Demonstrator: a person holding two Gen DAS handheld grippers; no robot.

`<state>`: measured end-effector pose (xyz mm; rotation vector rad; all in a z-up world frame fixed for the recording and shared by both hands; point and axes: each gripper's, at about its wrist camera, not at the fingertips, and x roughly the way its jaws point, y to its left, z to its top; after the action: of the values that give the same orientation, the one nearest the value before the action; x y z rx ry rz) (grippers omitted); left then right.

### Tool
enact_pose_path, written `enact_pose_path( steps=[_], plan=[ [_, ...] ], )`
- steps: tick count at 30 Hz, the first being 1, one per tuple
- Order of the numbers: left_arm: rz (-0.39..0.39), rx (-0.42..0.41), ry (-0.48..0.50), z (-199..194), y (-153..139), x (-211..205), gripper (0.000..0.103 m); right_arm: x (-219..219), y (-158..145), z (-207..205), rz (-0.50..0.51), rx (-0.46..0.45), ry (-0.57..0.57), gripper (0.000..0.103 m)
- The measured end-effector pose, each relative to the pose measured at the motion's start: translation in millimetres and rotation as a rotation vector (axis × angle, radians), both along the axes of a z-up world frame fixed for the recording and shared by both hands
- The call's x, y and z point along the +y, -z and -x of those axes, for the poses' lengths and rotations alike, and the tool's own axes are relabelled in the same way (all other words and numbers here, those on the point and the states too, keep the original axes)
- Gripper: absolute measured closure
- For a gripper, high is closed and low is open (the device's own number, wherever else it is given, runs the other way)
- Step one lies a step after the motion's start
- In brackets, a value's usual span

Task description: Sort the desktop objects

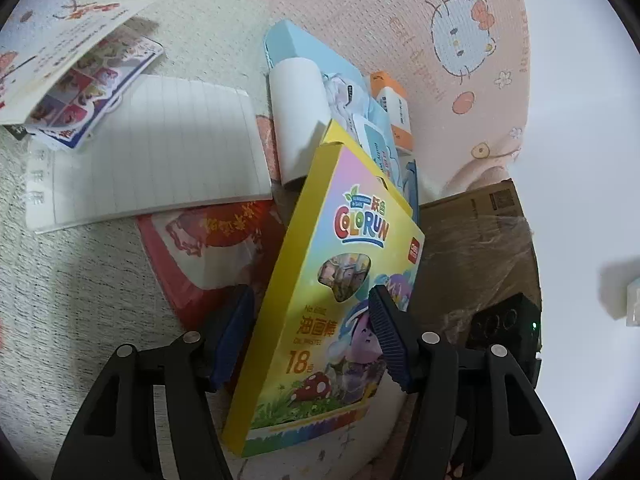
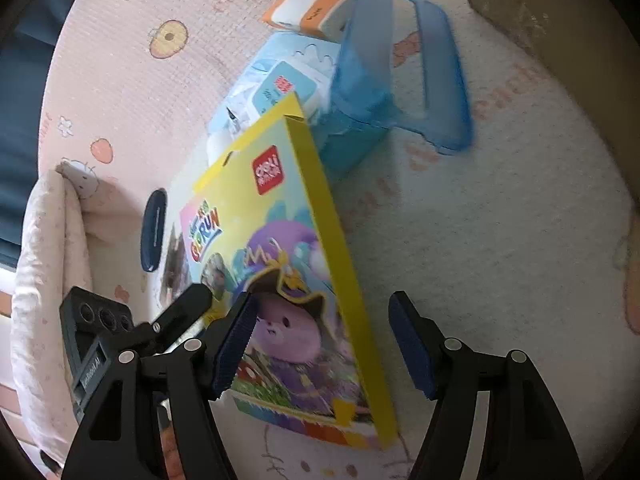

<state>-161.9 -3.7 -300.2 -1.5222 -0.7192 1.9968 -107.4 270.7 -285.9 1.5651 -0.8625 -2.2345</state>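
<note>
A: Yellow crayon box point(image 1: 332, 280) where?
B: Tilted, leaning on the blue basket point(image 2: 400, 80) with the wipes pack point(image 2: 280, 88) and orange-white box point(image 2: 316, 4) behind, all on the cartoon-print cloth point(image 1: 400, 20).
A: Tongs?
B: Left tongs point(image 1: 312, 336) released, pads spread either side of the box, not pressing. Right tongs point(image 2: 332, 344) released too, box edge between the pads.
A: Around?
B: Lined notepad point(image 1: 160, 152), red packet point(image 1: 208, 252), sticker book point(image 1: 80, 72) left; cardboard box point(image 1: 480, 240) right

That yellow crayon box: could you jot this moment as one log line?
object: Colorun oil pastel box, tilted | left gripper: open, straddling it | right gripper: open around its edge | leans on: blue tissue pack
</note>
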Motion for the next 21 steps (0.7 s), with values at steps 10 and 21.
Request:
enact_pose_path(
  steps=[10,21],
  plan=[
    [0.089,0.046,0.017,-7,-4,3,0.051,-11,1,7,0.043,0.015,0.010,0.043],
    [-0.031,0.118,-0.034,-24,-41,-8,0.056,-10,-47,3,-0.047,0.136,0.000,0.058]
  ],
)
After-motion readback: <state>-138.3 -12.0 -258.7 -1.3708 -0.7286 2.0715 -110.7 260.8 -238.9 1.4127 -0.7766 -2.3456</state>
